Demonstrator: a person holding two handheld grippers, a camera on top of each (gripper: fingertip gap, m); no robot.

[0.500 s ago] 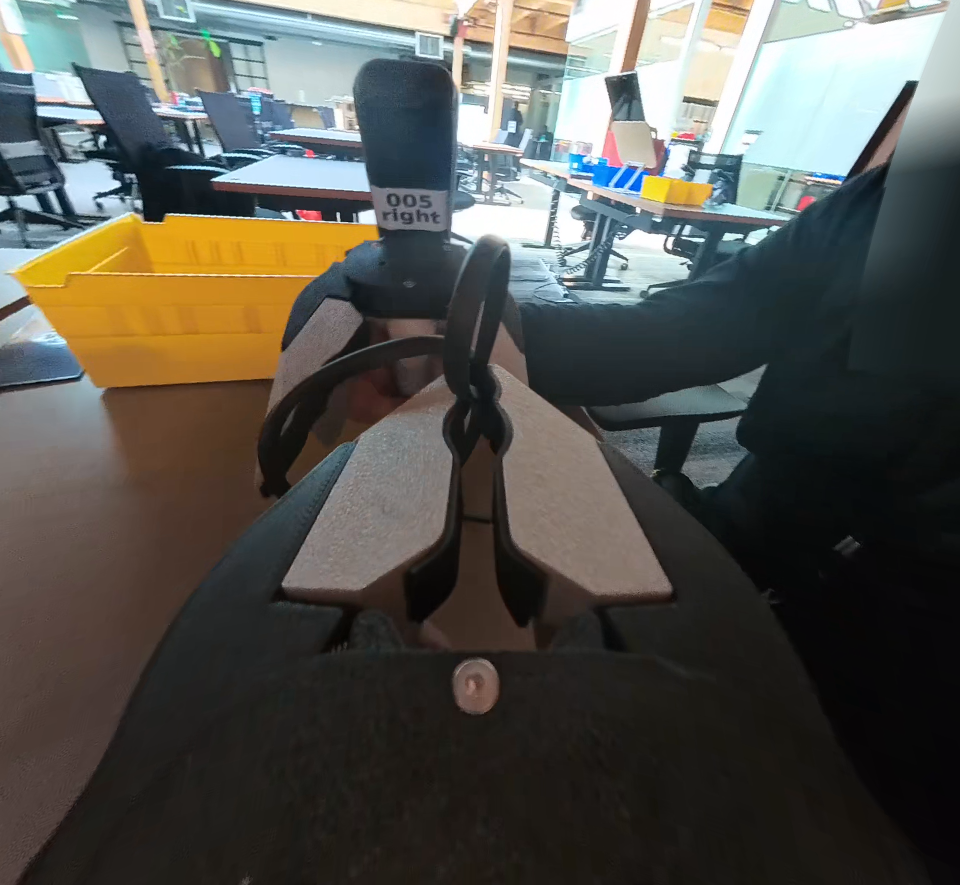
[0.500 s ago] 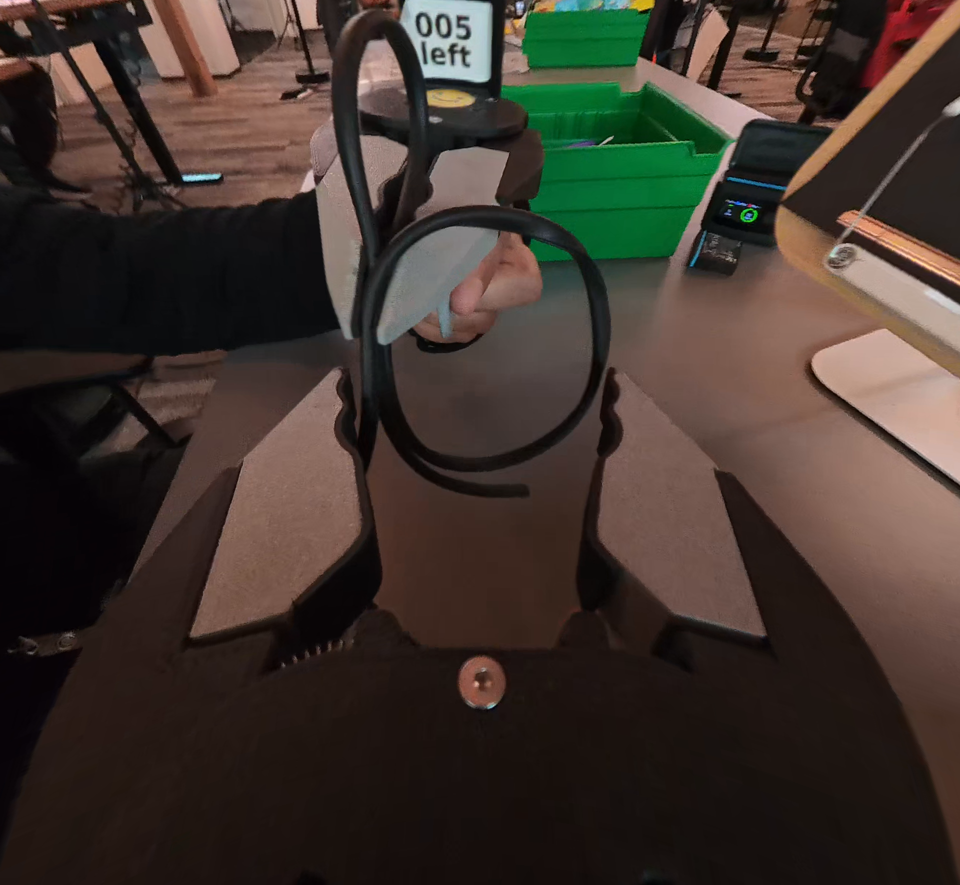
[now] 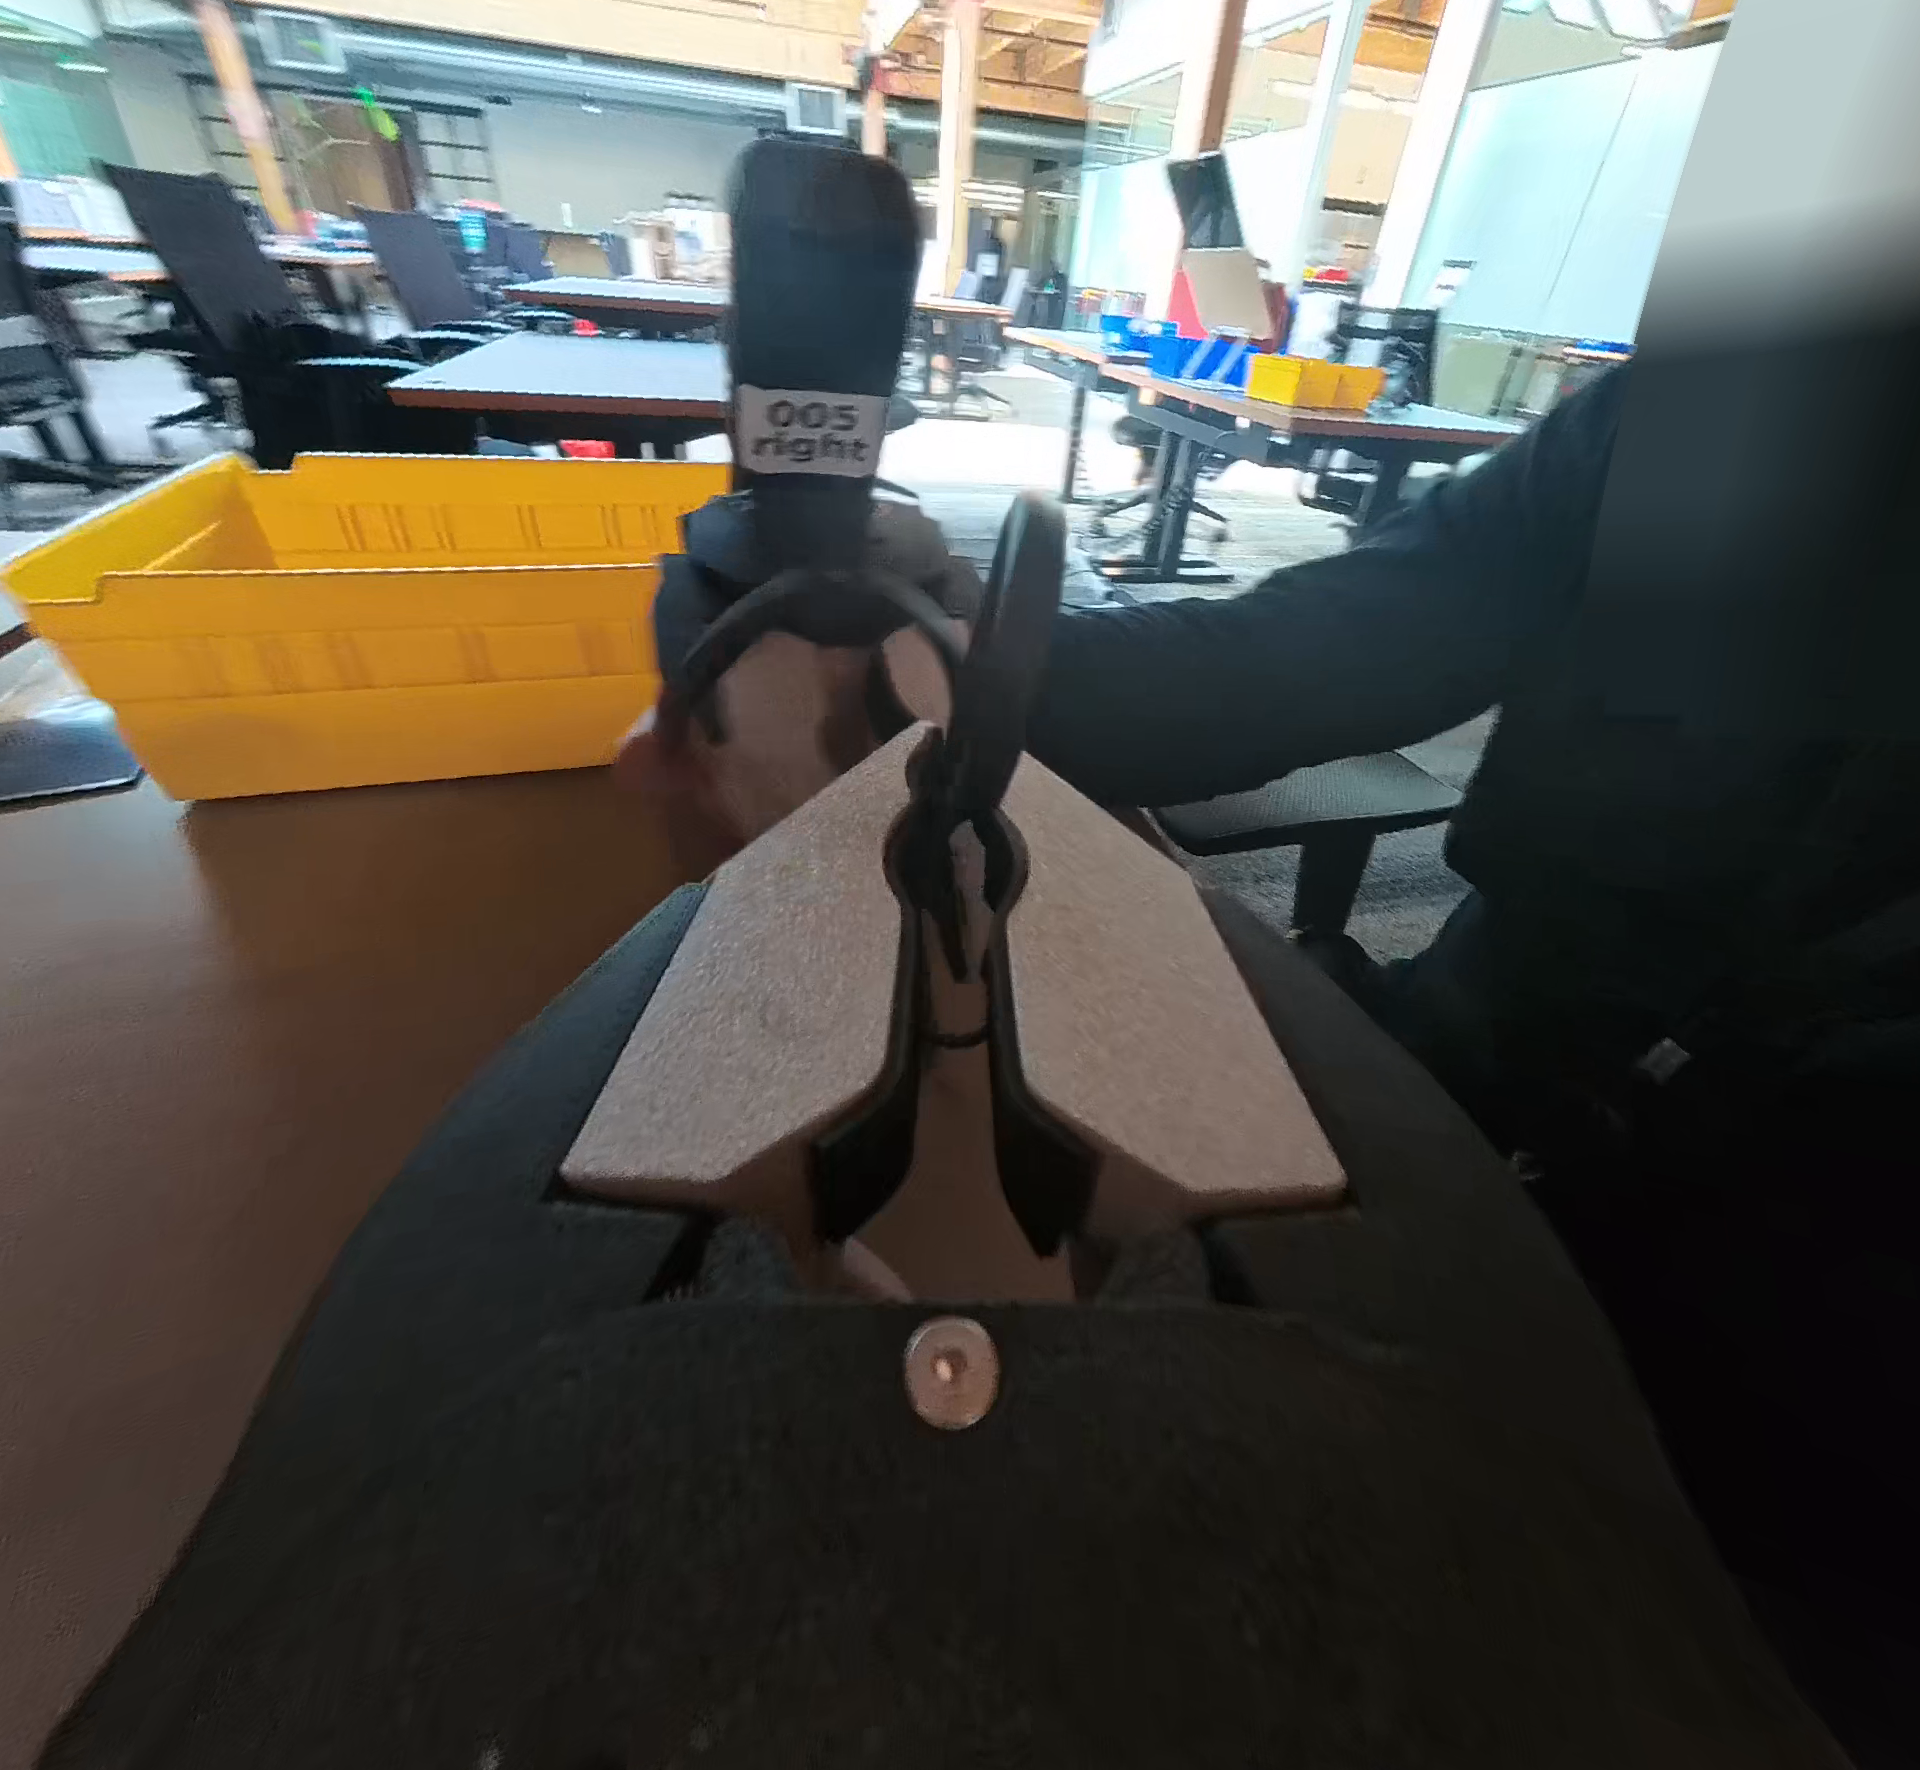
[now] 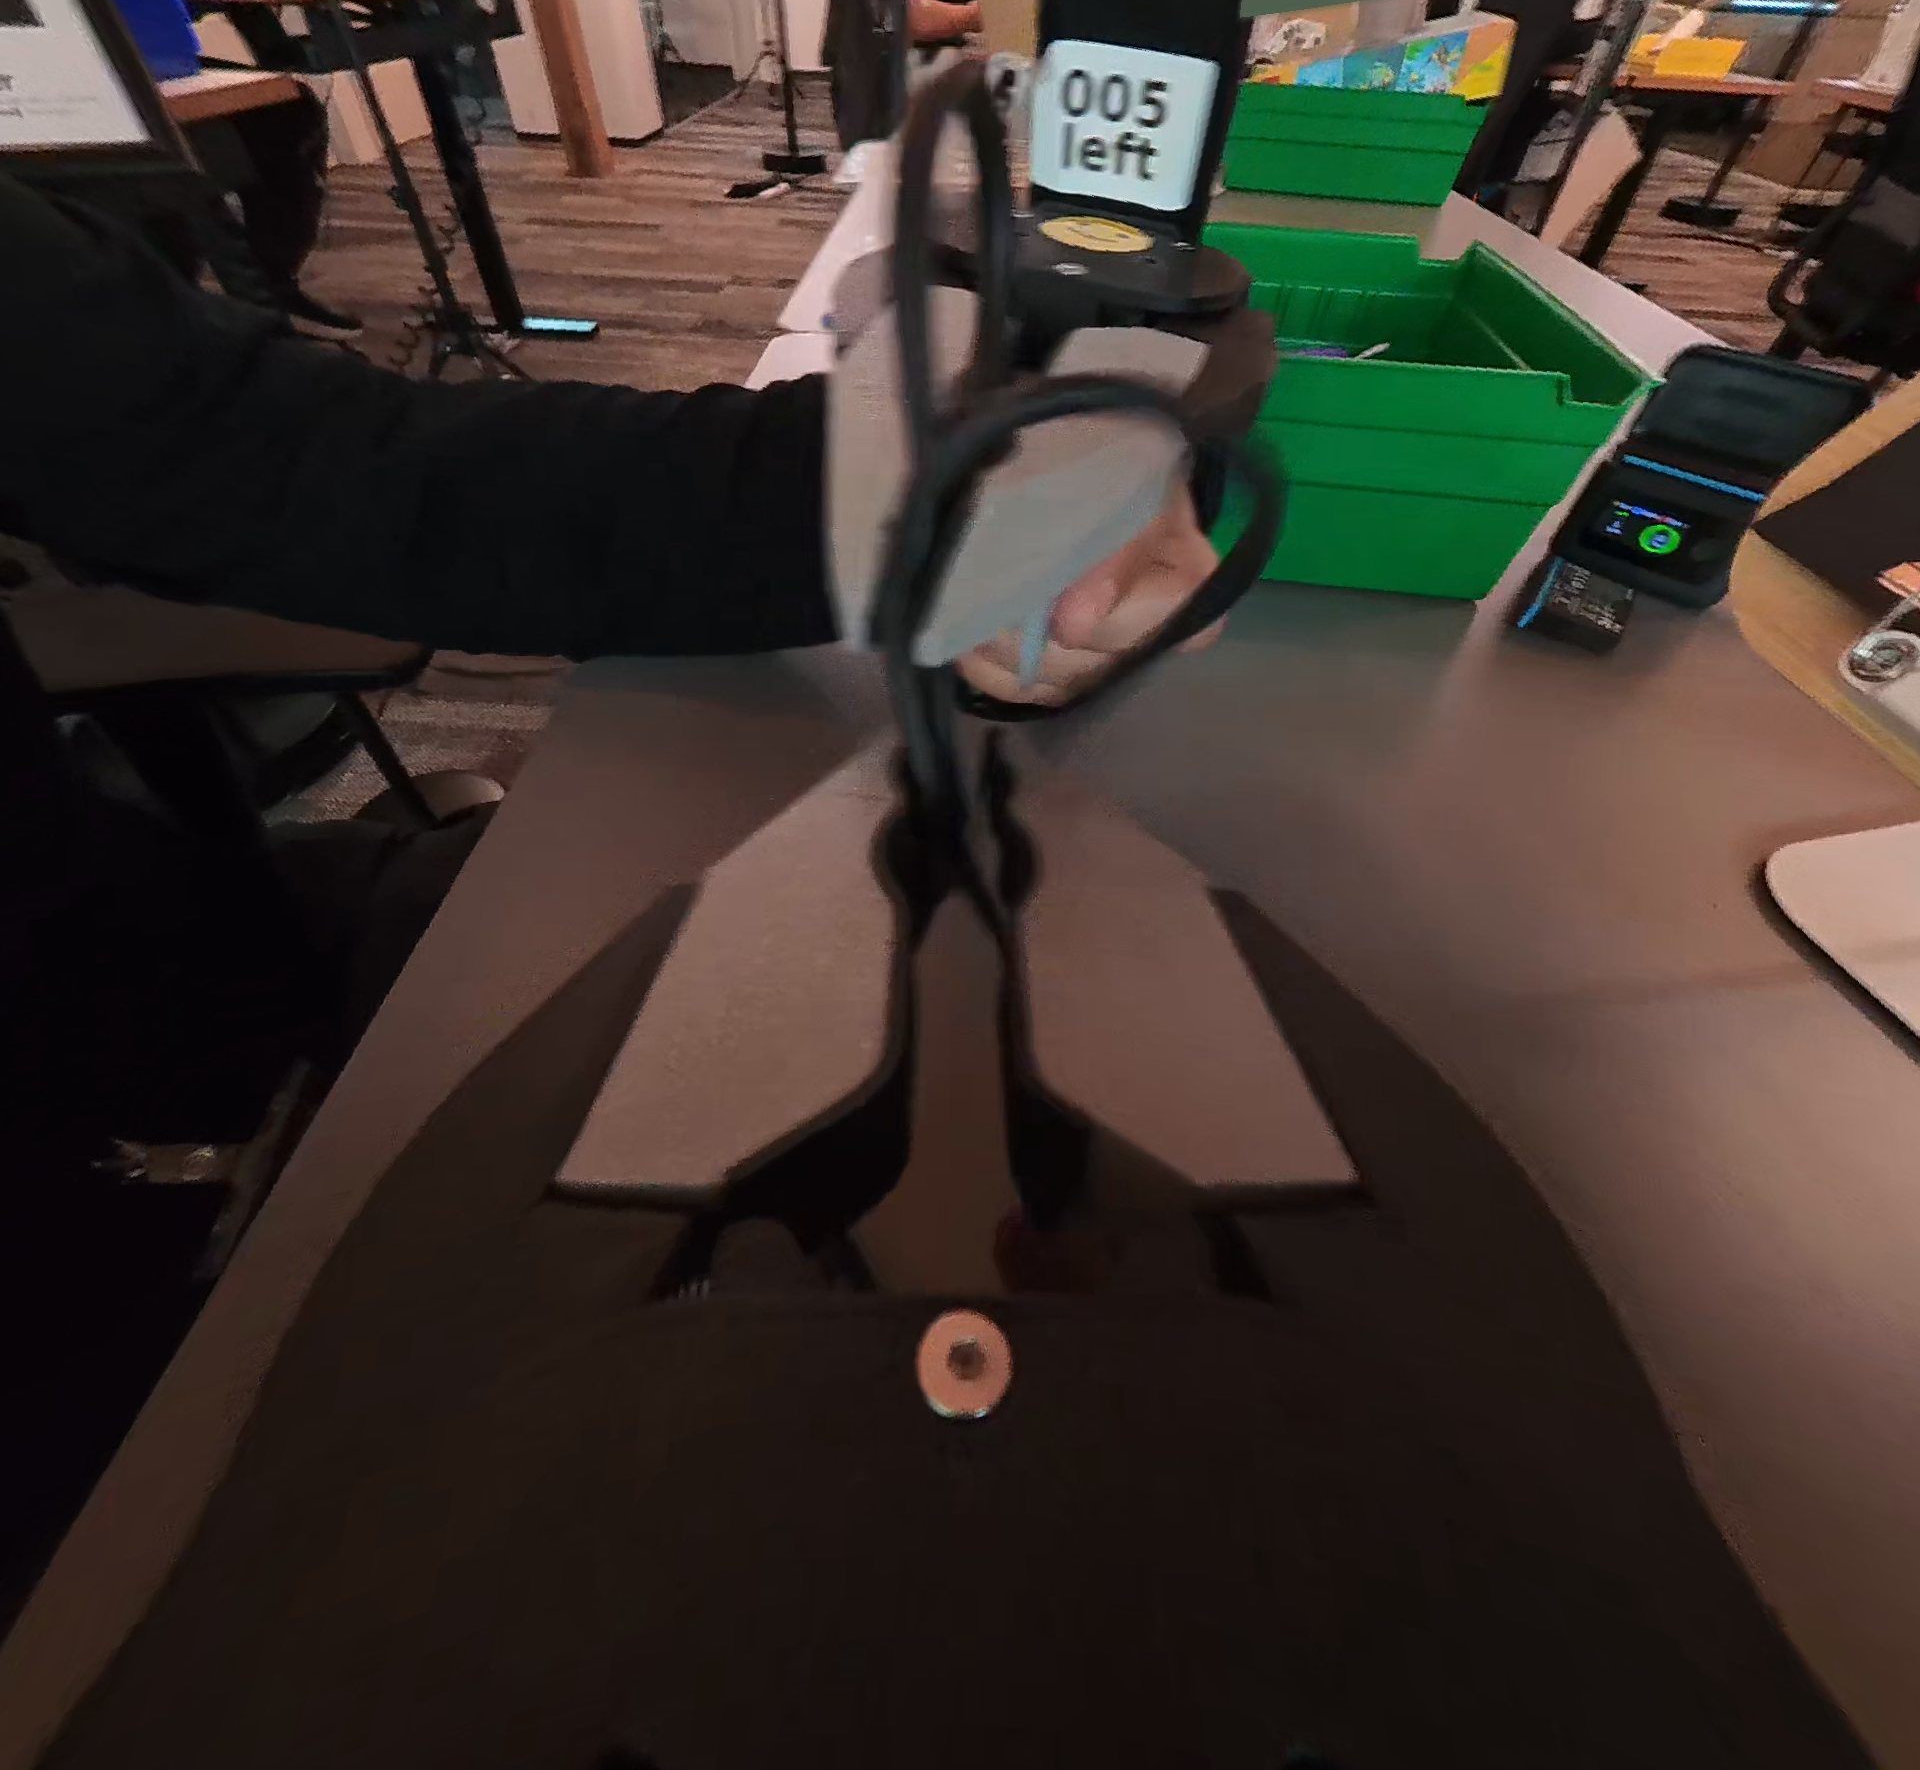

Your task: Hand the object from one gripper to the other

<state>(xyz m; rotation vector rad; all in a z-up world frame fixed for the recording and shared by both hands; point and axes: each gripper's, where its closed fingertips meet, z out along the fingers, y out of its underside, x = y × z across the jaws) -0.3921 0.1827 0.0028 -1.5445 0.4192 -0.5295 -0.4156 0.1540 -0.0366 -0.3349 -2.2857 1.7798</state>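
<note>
Pinching one coiled black cable [image 4: 1049,515] from both ends, your grippers face each other above the table [image 4: 1455,785]. Your left gripper [image 3: 954,827] is clamped on it, and your right gripper [image 4: 951,847] has its fingers closed on it too. The cable's loops stand roughly upright between them — thin, glossy, curling in two rings, blurred in places.

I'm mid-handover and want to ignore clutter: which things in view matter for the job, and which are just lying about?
In the job:
- black cable loop
- left hand-held gripper, shut on the cable
- right hand-held gripper, also shut on it

Lying about:
- yellow bin
- green bins
- small black device with a lit screen
- table
</note>
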